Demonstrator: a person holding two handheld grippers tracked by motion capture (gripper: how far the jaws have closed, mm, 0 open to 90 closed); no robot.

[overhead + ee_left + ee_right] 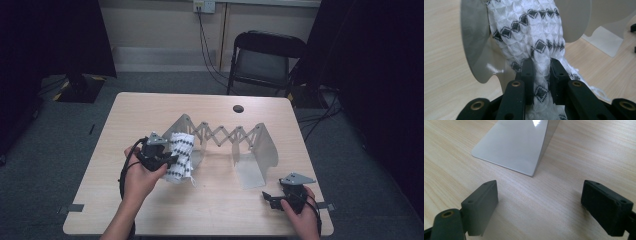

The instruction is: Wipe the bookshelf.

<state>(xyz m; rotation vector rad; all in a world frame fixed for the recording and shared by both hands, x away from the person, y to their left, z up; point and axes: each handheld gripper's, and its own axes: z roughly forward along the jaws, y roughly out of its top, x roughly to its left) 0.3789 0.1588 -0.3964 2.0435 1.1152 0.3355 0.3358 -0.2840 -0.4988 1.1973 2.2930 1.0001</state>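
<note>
The left tool (167, 159) was clamped on a white cloth (180, 155) with rows of black diamonds (the left gripper view showed its two black jaws pinching a bunched fold (541, 75)). The cloth hung at the left end plate (184, 129) of a grey expanding rack (226, 136), near the middle of the pale wooden counter (150, 107), its lower edge close to the surface. The right tool (270, 198) rested at the near right corner of the counter, jaws standing wide apart with only bare wood between them, just near of the rack's right foot plate (516, 147). No brand, label or writing could be read on anything. A black chair (264, 59) stood beyond the far edge.
</note>
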